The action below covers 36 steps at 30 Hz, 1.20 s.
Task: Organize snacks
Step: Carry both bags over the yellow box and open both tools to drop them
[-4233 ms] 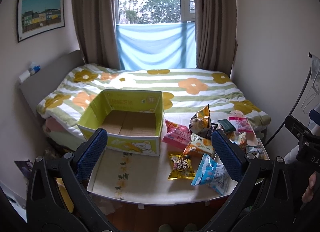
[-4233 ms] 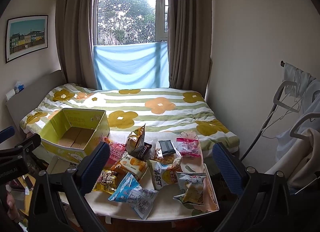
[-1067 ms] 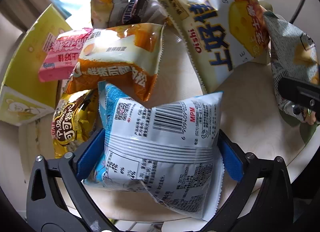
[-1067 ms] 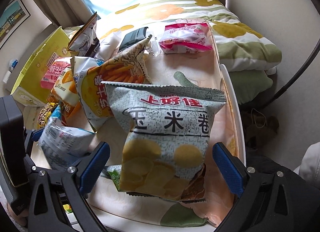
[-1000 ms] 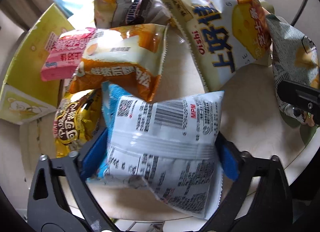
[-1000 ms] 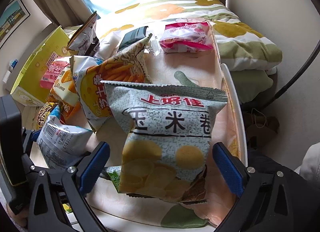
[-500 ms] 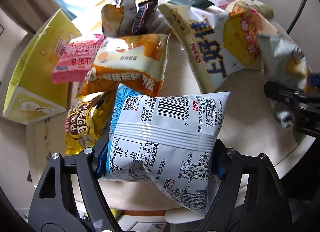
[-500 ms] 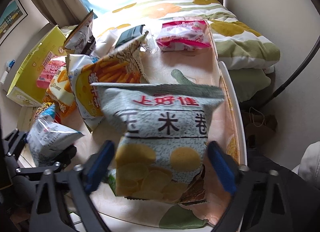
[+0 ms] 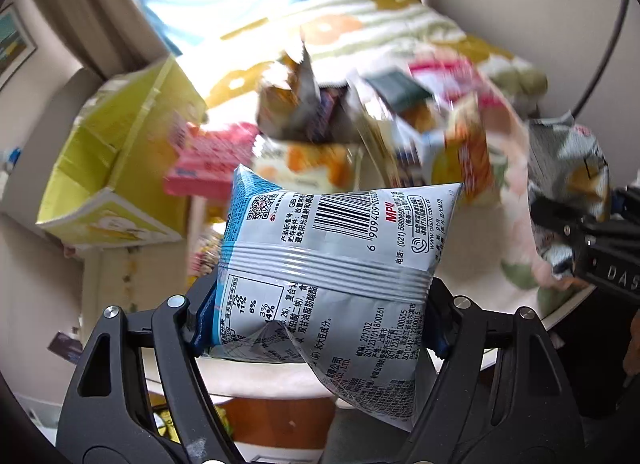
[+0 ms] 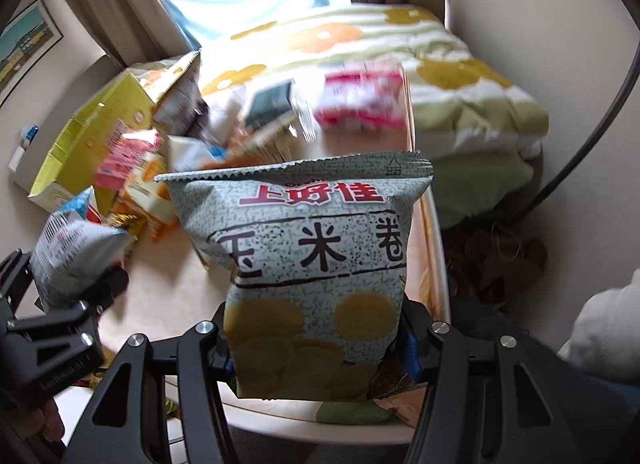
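Observation:
My left gripper (image 9: 320, 316) is shut on a blue and silver snack bag (image 9: 340, 248), back side up with its barcode showing, lifted above the white table (image 9: 472, 248). My right gripper (image 10: 316, 344) has its jaws closing on a grey-green speckled chip bag (image 10: 312, 240). Its pads press the bag's lower sides, and the bag hangs clear of the table. The open yellow cardboard box (image 9: 120, 152) stands at the table's left end. The left wrist view also catches the right gripper (image 9: 580, 232) with its bag at the right edge.
Several more snack packs lie blurred on the table: a pink pack (image 9: 208, 164), an orange bag (image 9: 316, 168), a dark packet (image 10: 272, 100) and a pink-white packet (image 10: 360, 100). A bed with a flowered quilt (image 10: 440, 64) lies behind. A black cable (image 10: 580, 152) runs at the right.
Both grippers have narrowed onto their bags and risen, lifting the blue-silver bag and the grey-green bag off the table. The other snacks now look farther below.

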### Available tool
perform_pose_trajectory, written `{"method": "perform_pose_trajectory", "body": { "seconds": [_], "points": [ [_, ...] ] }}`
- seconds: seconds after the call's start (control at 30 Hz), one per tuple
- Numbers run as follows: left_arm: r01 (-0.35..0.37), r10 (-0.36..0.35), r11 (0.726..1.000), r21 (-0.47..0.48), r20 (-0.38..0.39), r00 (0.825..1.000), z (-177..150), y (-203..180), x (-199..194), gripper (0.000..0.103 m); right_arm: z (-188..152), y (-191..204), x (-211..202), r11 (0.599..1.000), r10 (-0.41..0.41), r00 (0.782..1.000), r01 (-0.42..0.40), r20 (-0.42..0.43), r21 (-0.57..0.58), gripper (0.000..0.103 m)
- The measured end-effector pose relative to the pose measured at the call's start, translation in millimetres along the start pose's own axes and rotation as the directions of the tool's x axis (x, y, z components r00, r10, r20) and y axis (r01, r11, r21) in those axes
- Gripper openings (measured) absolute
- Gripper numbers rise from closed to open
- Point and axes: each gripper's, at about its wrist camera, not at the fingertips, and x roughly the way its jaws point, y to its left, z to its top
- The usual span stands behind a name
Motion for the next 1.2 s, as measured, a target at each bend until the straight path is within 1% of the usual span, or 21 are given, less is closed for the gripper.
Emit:
{"method": "perform_pose_trajectory", "body": {
  "seconds": [0.2, 0.27, 0.37, 0.43, 0.5, 0.57, 0.67, 0.83, 0.93, 1.07, 1.2],
  "points": [
    [0.003, 0.005, 0.997, -0.073, 0.111, 0.994, 20.0, 46.4, -35.0, 0.075, 27.3, 28.1, -32.6, 0.997, 0.004, 0.998, 0.000, 0.064, -0.075, 0.055],
    [-0.010, 0.023, 0.996, -0.090, 0.140, 0.990, 26.8, 66.5, -43.8, 0.075, 40.3, 44.1, -40.1, 0.995, 0.018, 0.996, -0.009, 0.090, -0.102, 0.055],
    [-0.034, 0.055, 0.992, -0.118, 0.185, 0.981, 38.6, 107.1, -53.1, 0.075, 63.8, 76.9, -48.4, 0.989, 0.035, 0.991, -0.015, 0.133, -0.146, 0.055],
    [-0.055, 0.082, 0.989, -0.136, 0.204, 0.976, 47.1, 138.3, -56.4, 0.075, 82.3, 104.0, -50.0, 0.985, 0.054, 0.986, -0.028, 0.156, -0.169, 0.055],
    [-0.061, 0.094, 0.986, -0.156, 0.214, 0.972, 55.7, 170.9, -55.3, 0.075, 97.8, 130.2, -49.2, 0.980, 0.082, 0.982, -0.048, 0.173, -0.191, 0.055],
    [-0.075, 0.112, 0.982, -0.174, 0.212, 0.971, 63.9, 205.4, -50.8, 0.075, 116.5, 164.3, -44.5, 0.974, 0.102, 0.978, -0.061, 0.183, -0.220, 0.055],
    [-0.073, 0.115, 0.977, -0.199, 0.205, 0.972, 74.8, 257.5, -39.0, 0.075, 139.0, 208.1, -34.6, 0.966, 0.128, 0.974, -0.080, 0.186, -0.246, 0.055],
    [-0.081, 0.114, 0.977, -0.198, 0.164, 0.980, 88.9, 331.9, -5.5, 0.075, 173.0, 274.7, -10.0, 0.957, 0.168, 0.970, -0.117, 0.176, -0.266, 0.055],
    [-0.077, 0.104, 0.979, -0.186, 0.138, 0.985, 95.2, 365.0, 17.3, 0.075, 189.1, 313.4, 11.2, 0.954, 0.180, 0.971, -0.134, 0.157, -0.267, 0.055],
    [-0.063, 0.076, 0.986, -0.154, 0.084, 0.994, 102.7, 398.0, 58.0, 0.075, 202.2, 350.5, 36.1, 0.961, 0.165, 0.978, -0.130, 0.131, -0.245, 0.055],
    [-0.046, 0.049, 0.992, -0.116, 0.025, 0.998, 105.0, 414.5, 99.4, 0.076, 204.7, 372.0, 53.7, 0.967, 0.152, 0.983, -0.127, 0.100, -0.219, 0.055]
  ]
}}
